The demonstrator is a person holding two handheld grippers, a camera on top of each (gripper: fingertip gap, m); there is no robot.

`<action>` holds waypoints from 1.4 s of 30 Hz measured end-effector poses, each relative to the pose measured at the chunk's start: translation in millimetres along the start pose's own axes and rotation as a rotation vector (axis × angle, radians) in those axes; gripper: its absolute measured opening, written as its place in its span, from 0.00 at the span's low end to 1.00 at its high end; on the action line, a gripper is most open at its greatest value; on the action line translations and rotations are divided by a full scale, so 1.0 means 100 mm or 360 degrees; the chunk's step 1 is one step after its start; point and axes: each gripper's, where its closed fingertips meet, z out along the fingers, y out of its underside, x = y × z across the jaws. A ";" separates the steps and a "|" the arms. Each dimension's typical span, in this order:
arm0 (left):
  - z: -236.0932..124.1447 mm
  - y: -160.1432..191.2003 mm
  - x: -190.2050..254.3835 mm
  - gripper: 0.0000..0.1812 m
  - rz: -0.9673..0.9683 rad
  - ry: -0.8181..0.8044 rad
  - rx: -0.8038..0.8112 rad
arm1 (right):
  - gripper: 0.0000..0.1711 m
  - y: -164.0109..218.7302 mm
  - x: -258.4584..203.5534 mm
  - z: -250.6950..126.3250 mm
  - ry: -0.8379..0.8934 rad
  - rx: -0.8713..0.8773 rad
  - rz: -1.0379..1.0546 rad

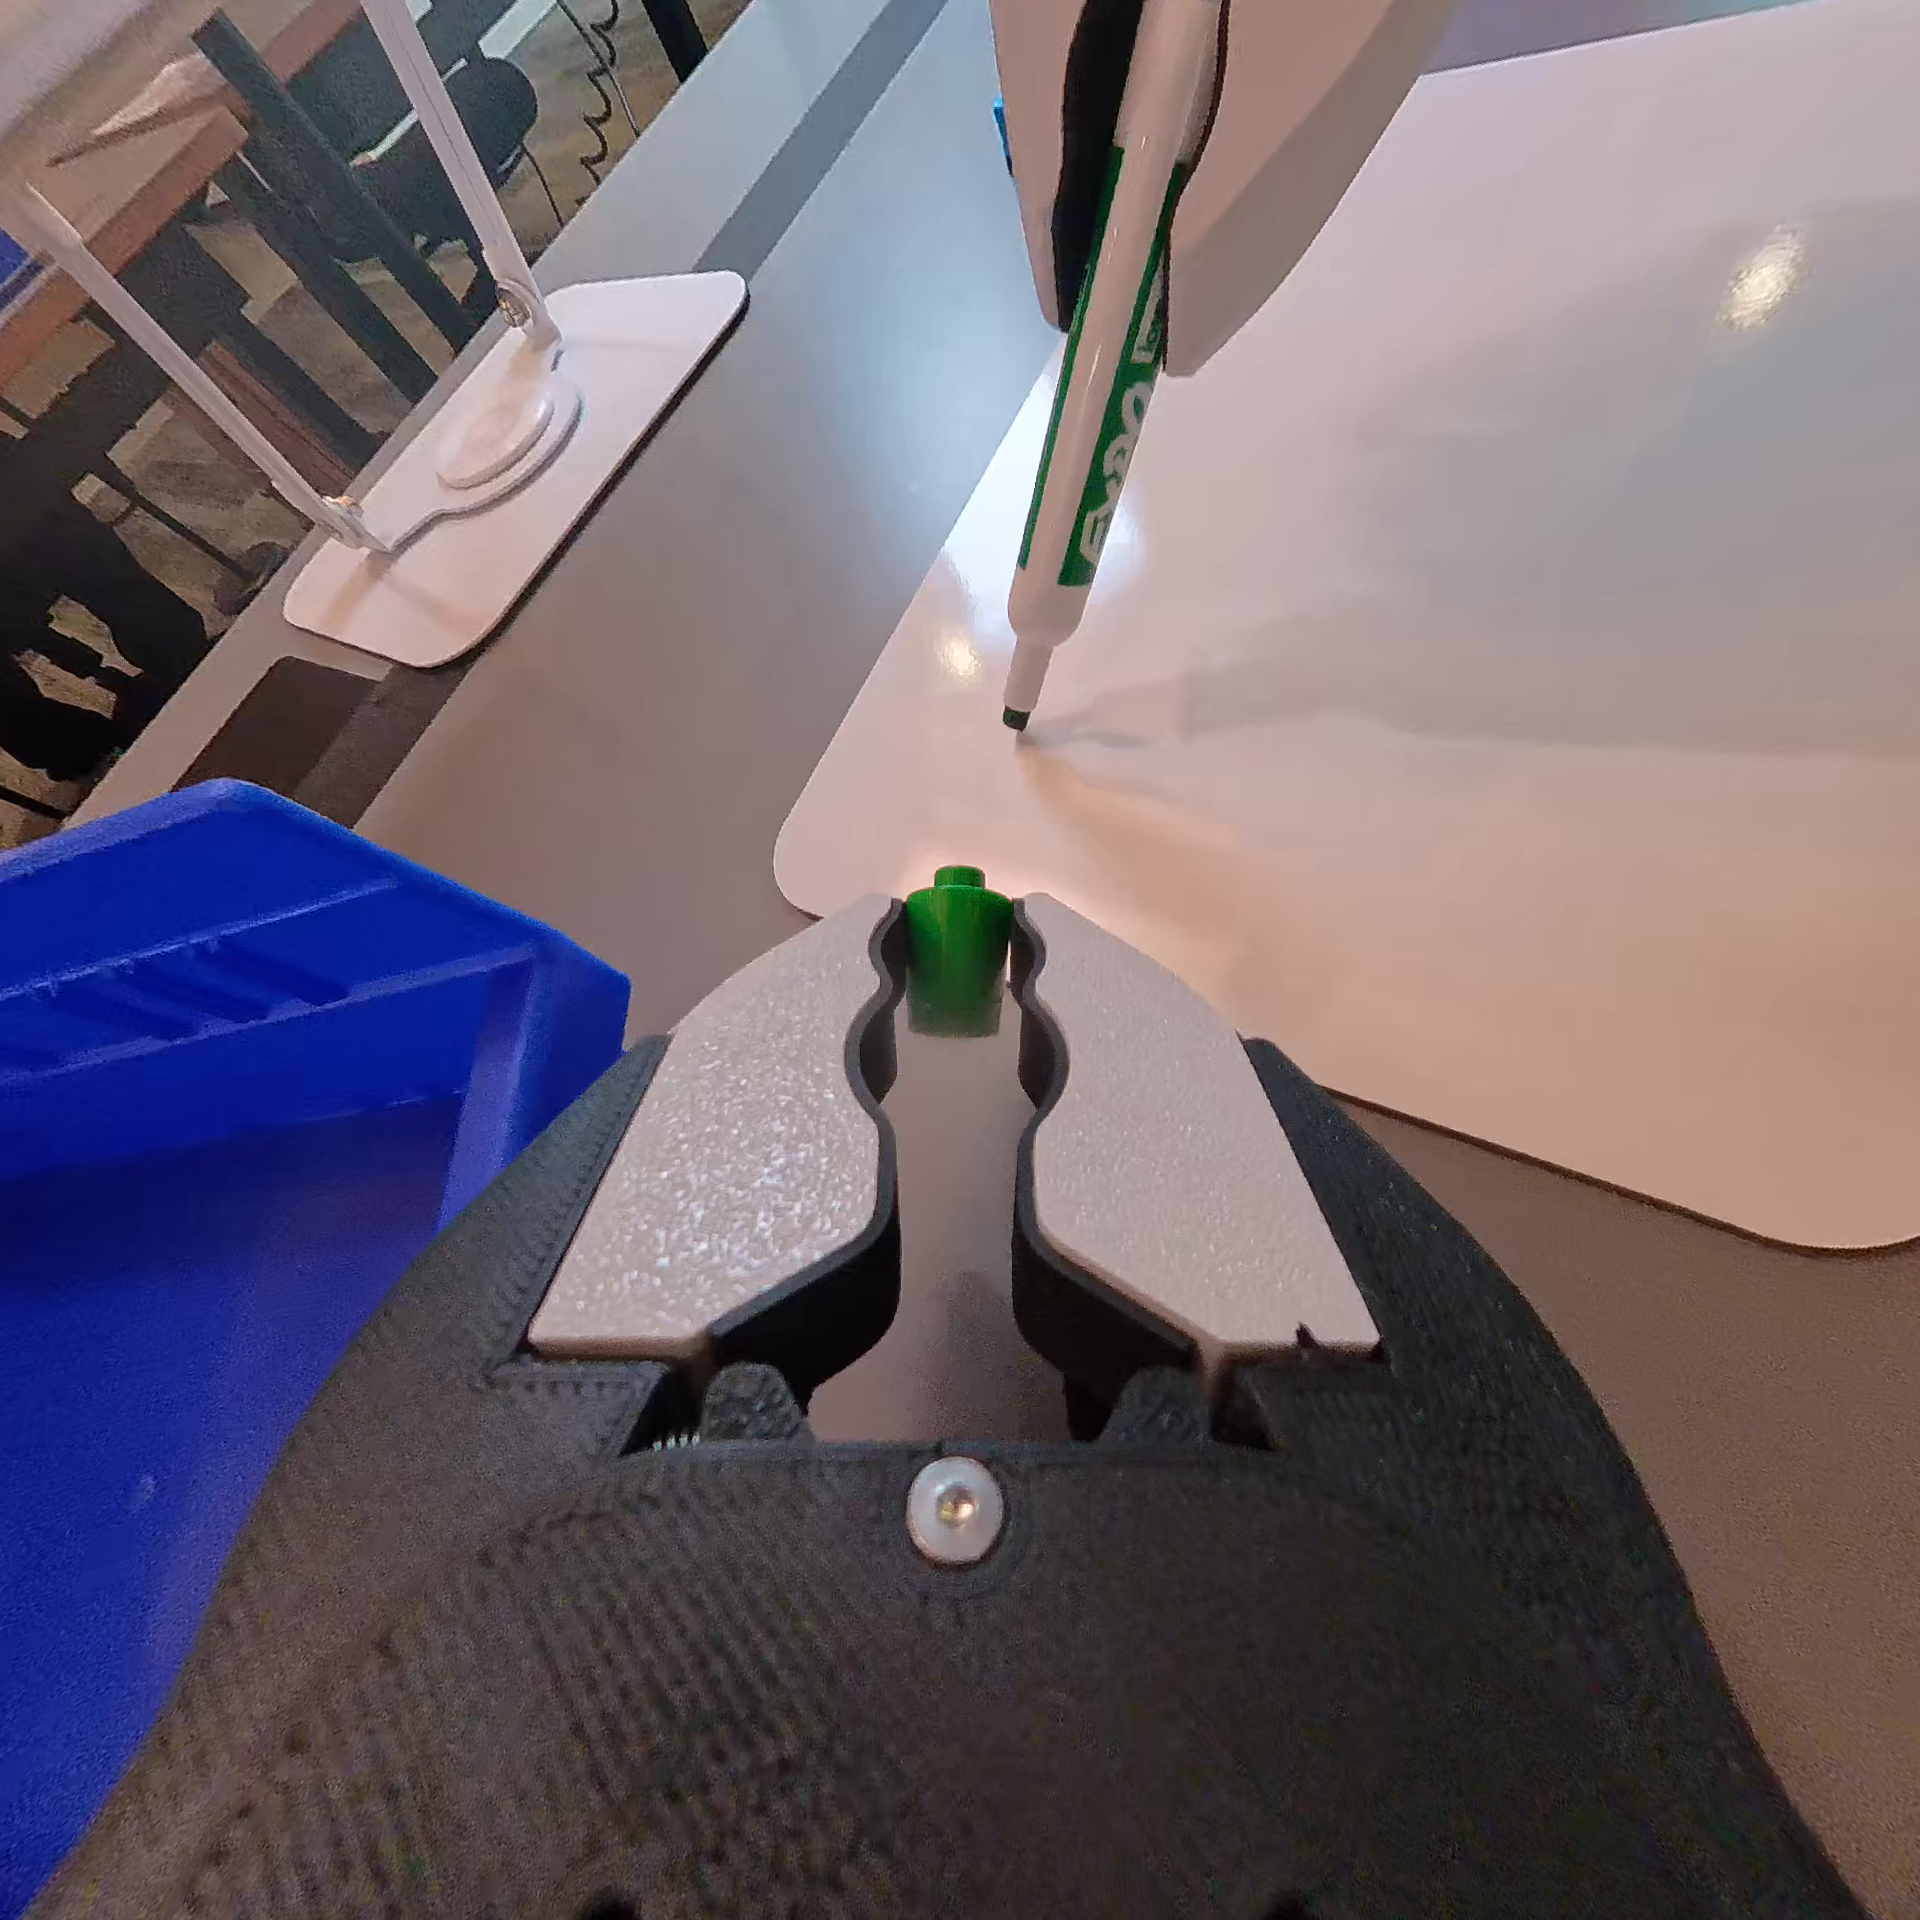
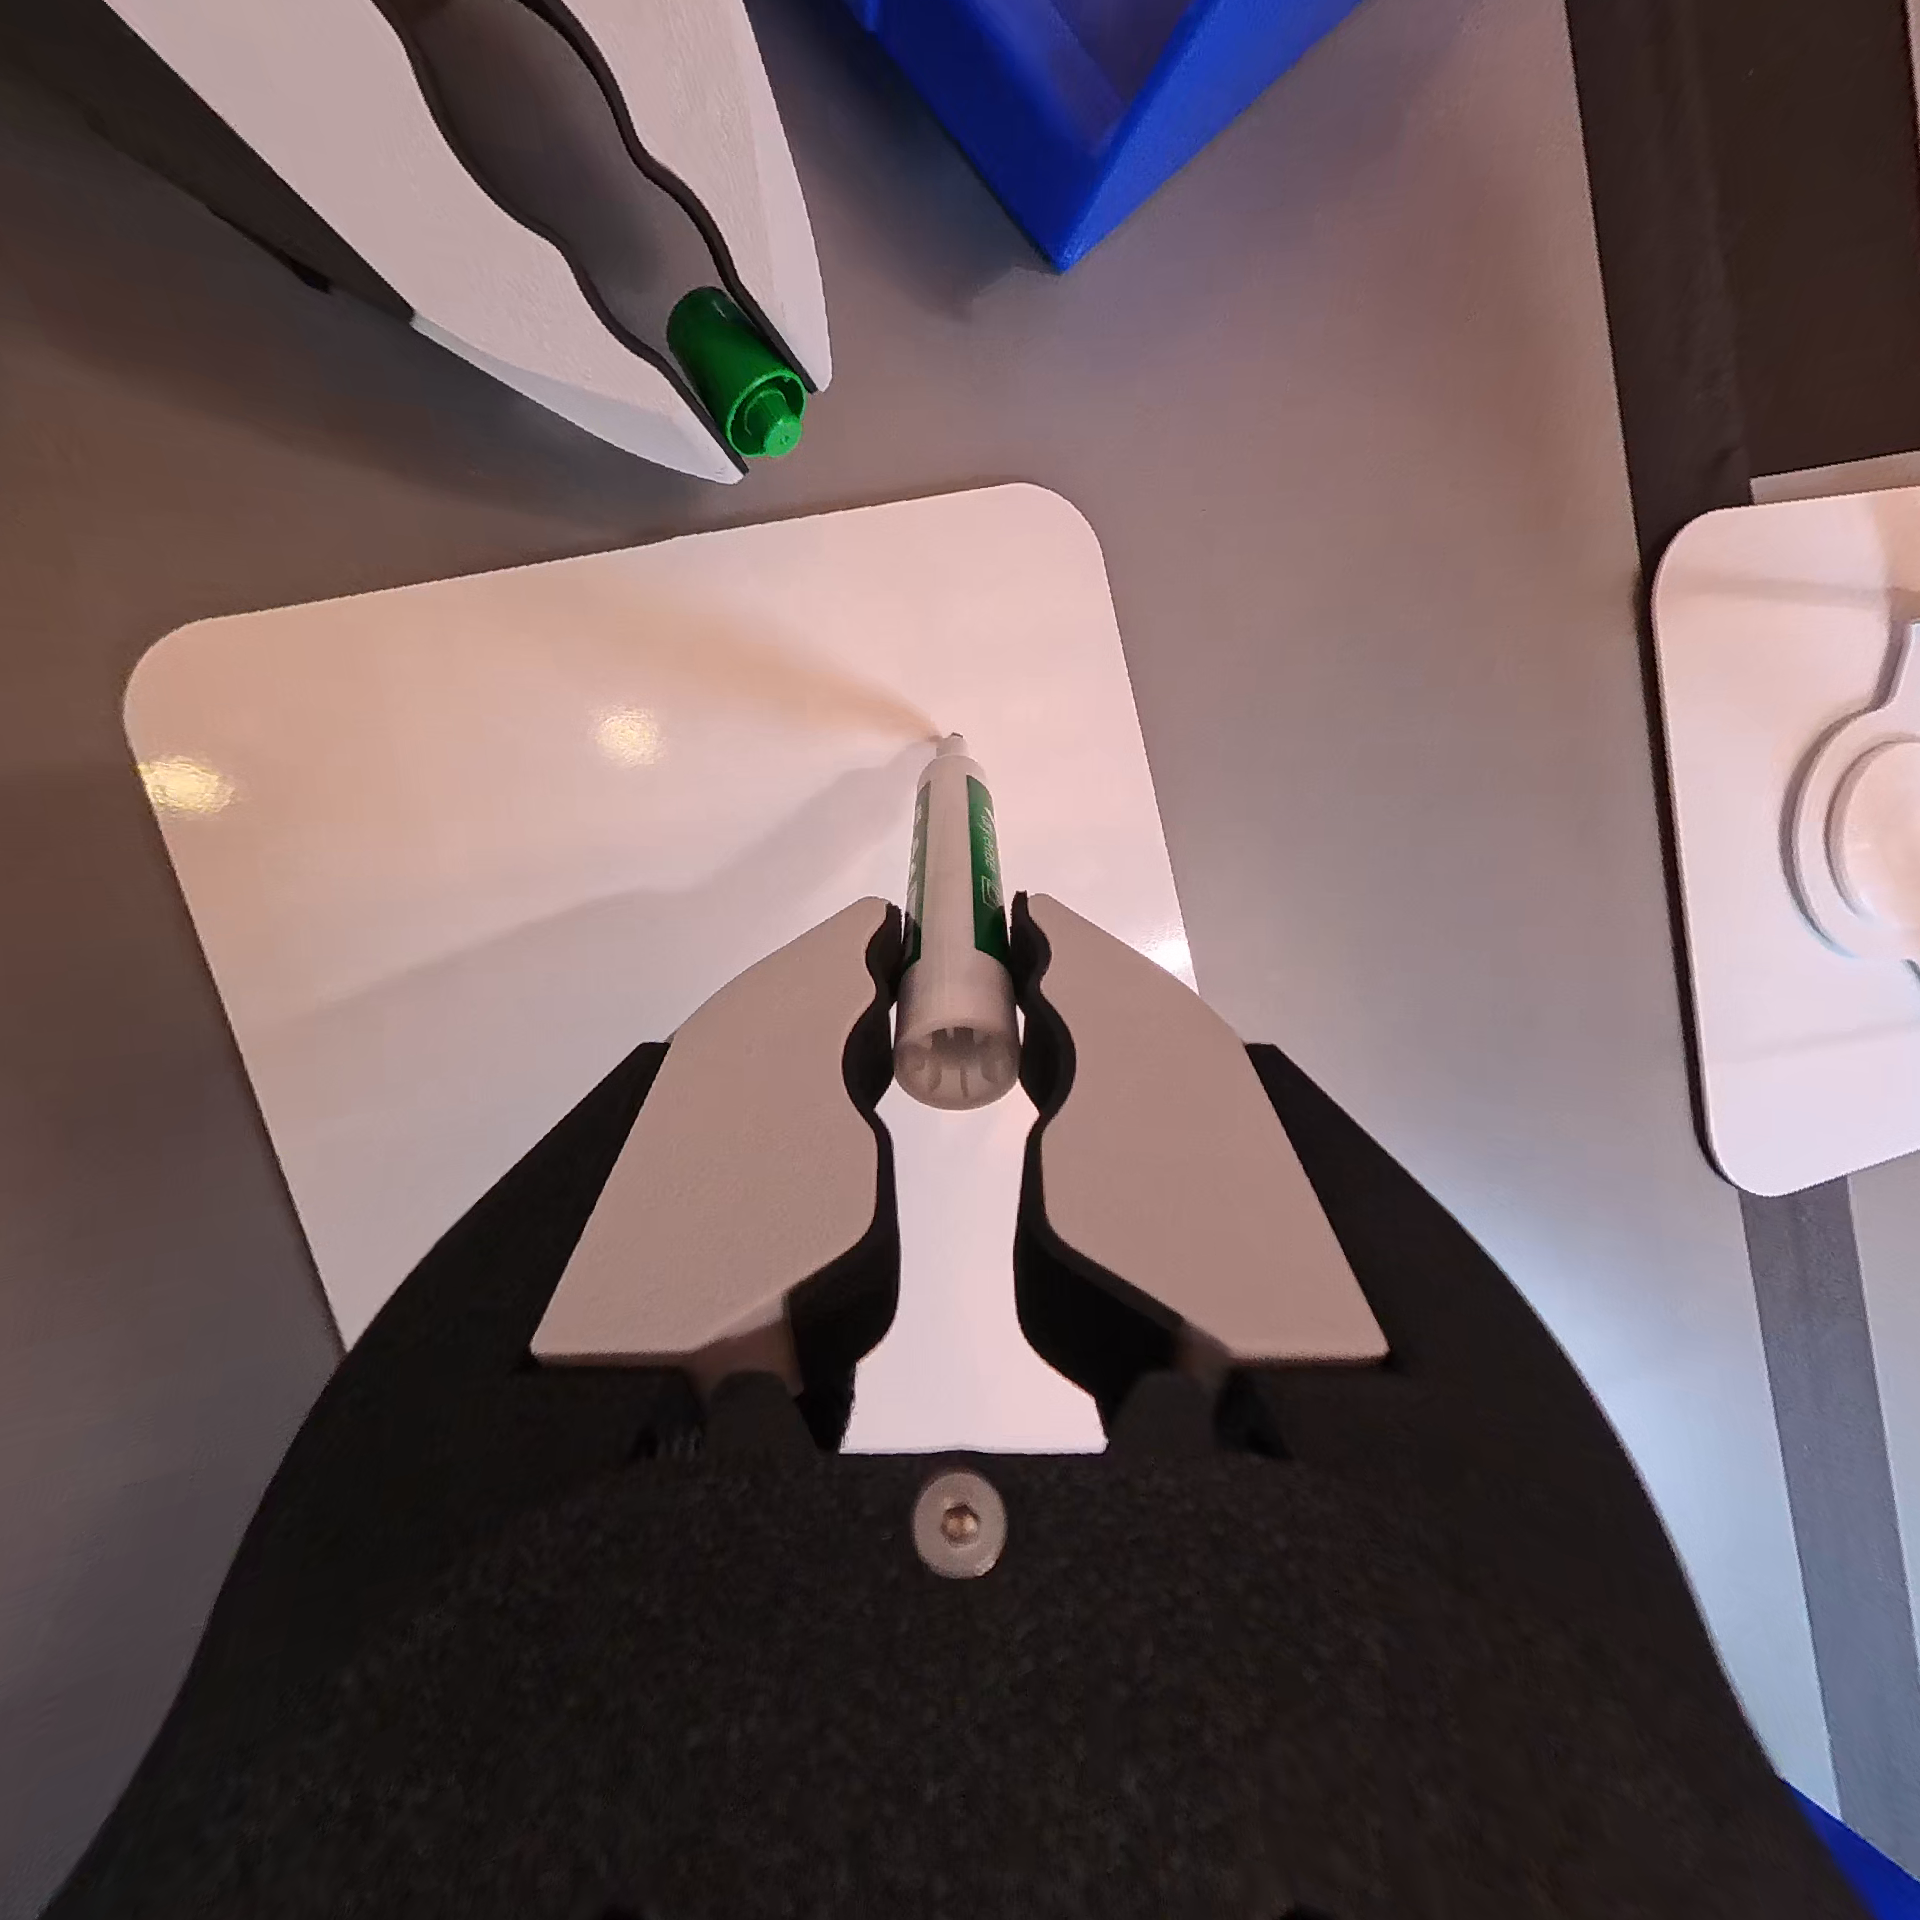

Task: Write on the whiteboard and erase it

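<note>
Pinching the green marker (image 2: pixel 951 904) in my right gripper (image 2: pixel 954 914), I press its tip to the whiteboard (image 2: pixel 499 831) while my left gripper (image 1: pixel 954 914) clamps the green cap (image 1: pixel 956 951) just off the board's corner.

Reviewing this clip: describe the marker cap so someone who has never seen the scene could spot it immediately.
Start from the white whiteboard lying flat on the grey table. Just off its corner nearest the blue bin, the left gripper pinches the marker cap at its fingertips. It is the only short, solid green piece, separate from the marker.
</note>
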 end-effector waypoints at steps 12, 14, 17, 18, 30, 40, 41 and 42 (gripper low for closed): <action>0.01 0.03 -0.01 0.10 -0.0010 -0.0005 -0.0017 | 0.12 0.03 -0.10 0.01 -0.0026 -0.0043 -0.0052; 0.01 0.04 -0.01 0.10 -0.0009 -0.0006 -0.0021 | 0.12 0.05 -0.15 0.01 -0.0041 -0.0057 -0.0068; 0.00 0.04 -0.02 0.10 -0.0008 -0.0009 -0.0025 | 0.12 0.08 -0.24 0.01 -0.0063 -0.0075 -0.0090; 0.00 0.04 -0.02 0.10 -0.0009 -0.0007 -0.0025 | 0.12 0.09 -0.26 0.01 -0.0068 -0.0077 -0.0096; 0.00 0.05 -0.01 0.10 -0.0012 -0.0003 -0.0033 | 0.12 0.13 -0.58 -0.08 -0.0162 -0.0095 -0.0181; 0.00 0.05 -0.01 0.10 -0.0006 -0.0008 -0.0033 | 0.12 0.02 -0.51 -0.15 -0.0107 -0.0001 -0.0133; 0.00 0.05 -0.01 0.10 -0.0006 -0.0007 -0.0033 | 0.11 0.02 -0.43 -0.14 -0.0079 0.0002 -0.0114; 0.00 0.05 -0.02 0.10 -0.0005 -0.0008 -0.0033 | 0.12 0.03 -0.35 -0.13 -0.0051 0.0000 -0.0094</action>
